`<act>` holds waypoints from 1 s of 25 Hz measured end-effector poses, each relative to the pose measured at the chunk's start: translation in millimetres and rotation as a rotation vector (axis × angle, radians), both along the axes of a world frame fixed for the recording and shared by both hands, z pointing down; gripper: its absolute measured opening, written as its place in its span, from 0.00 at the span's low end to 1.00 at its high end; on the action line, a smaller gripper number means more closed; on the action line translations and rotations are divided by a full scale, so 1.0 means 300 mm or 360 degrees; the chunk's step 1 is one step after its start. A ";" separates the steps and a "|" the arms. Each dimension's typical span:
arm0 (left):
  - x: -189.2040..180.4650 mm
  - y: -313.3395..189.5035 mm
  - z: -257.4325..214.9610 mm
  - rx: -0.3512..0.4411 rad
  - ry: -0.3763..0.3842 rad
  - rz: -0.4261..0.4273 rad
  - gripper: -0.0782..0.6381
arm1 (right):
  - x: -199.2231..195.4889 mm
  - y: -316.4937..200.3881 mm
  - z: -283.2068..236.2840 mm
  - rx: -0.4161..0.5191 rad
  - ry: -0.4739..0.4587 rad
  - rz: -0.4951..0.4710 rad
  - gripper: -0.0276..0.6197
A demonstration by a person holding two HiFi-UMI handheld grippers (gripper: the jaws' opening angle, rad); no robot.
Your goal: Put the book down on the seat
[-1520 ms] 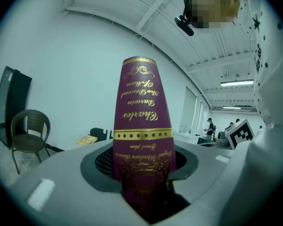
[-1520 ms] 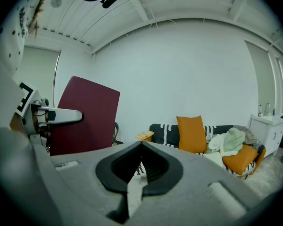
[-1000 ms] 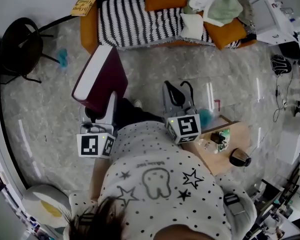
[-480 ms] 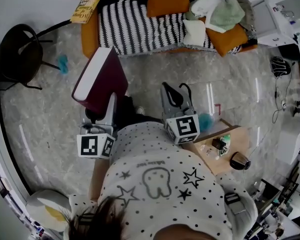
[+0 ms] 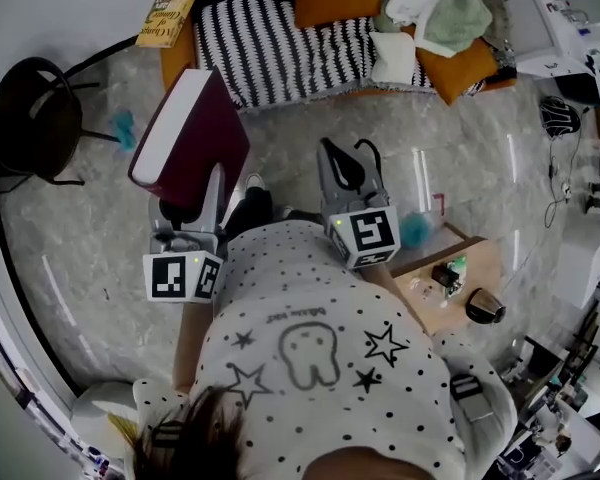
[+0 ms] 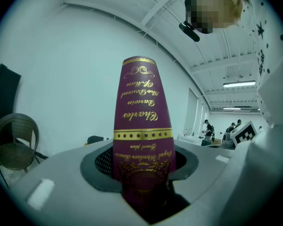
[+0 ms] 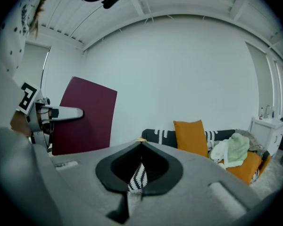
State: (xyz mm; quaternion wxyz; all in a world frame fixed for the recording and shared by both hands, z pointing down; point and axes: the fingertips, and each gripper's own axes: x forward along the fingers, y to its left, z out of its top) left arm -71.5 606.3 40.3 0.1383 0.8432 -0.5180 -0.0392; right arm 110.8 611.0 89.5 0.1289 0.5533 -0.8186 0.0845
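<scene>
The left gripper [image 5: 206,175] clamps its fingers on the maroon book [image 5: 185,138], aloft short of the striped sofa seat [image 5: 280,53]; right gripper [image 5: 341,156] fingers together, empty; placing remains

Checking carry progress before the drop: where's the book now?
Head view, upper left: the book is clamped in the left tongs over the floor, just short of the sofa, with the chair to its left.

Head view steeply down, all views share book [image 5: 185,133]
</scene>
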 end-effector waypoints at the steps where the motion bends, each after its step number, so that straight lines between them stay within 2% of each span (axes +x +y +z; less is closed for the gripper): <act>1: -0.008 -0.010 0.006 -0.0002 0.0002 0.0001 0.43 | -0.010 -0.013 0.000 0.0006 0.0000 0.0002 0.05; 8: -0.041 -0.064 0.037 -0.0046 0.0000 0.0028 0.43 | -0.051 -0.069 0.020 -0.0014 -0.0012 0.0031 0.05; 15: -0.037 -0.109 0.060 -0.0094 -0.0003 0.0021 0.43 | -0.038 -0.115 0.041 -0.0062 -0.0008 0.0044 0.05; 22: 0.013 -0.162 0.092 -0.0168 0.0012 0.0009 0.43 | 0.020 -0.155 0.076 -0.0140 -0.0013 0.0055 0.05; 25: 0.043 -0.224 0.093 -0.0175 0.0018 -0.0029 0.43 | 0.072 -0.227 0.089 -0.0161 -0.0025 0.0059 0.05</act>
